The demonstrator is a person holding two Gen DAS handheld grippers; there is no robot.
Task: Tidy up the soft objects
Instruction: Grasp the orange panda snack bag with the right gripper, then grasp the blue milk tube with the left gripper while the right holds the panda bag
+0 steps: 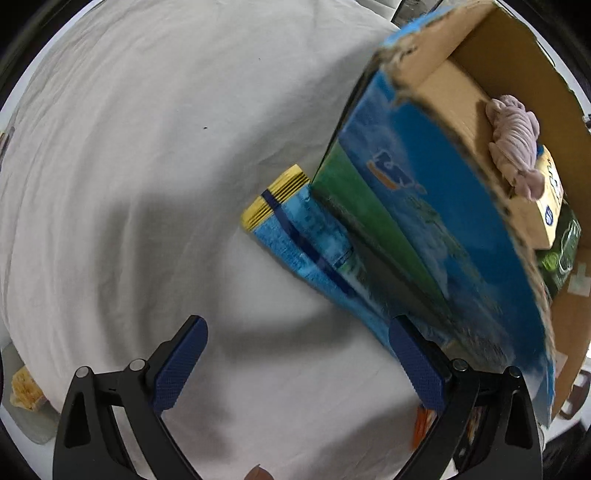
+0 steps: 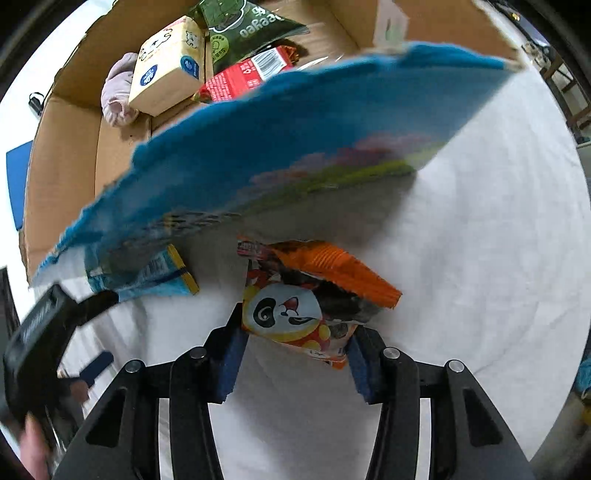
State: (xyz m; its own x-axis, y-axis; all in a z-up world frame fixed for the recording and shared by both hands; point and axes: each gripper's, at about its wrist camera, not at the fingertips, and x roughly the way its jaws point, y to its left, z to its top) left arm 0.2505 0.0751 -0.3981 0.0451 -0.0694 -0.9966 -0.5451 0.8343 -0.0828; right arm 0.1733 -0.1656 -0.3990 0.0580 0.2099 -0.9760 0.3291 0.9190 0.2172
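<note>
A cardboard box [image 1: 424,206] with a blue and green printed outside stands on a white cloth; it also shows in the right wrist view [image 2: 295,140]. Inside lie a pink soft toy [image 1: 515,144], a cream tissue pack [image 2: 166,77], a green packet [image 2: 240,29] and a red packet [image 2: 243,79]. A blue and yellow packet [image 1: 291,225] lies against the box's wall. My left gripper [image 1: 299,365] is open and empty just in front of it. My right gripper [image 2: 295,354] is shut on an orange panda snack bag [image 2: 310,302], near the box's front wall.
The white cloth [image 1: 129,166] covers the surface to the left of the box. A yellow sponge-like thing [image 1: 26,391] lies at the cloth's left edge. The left gripper's body [image 2: 40,339] shows at the left of the right wrist view.
</note>
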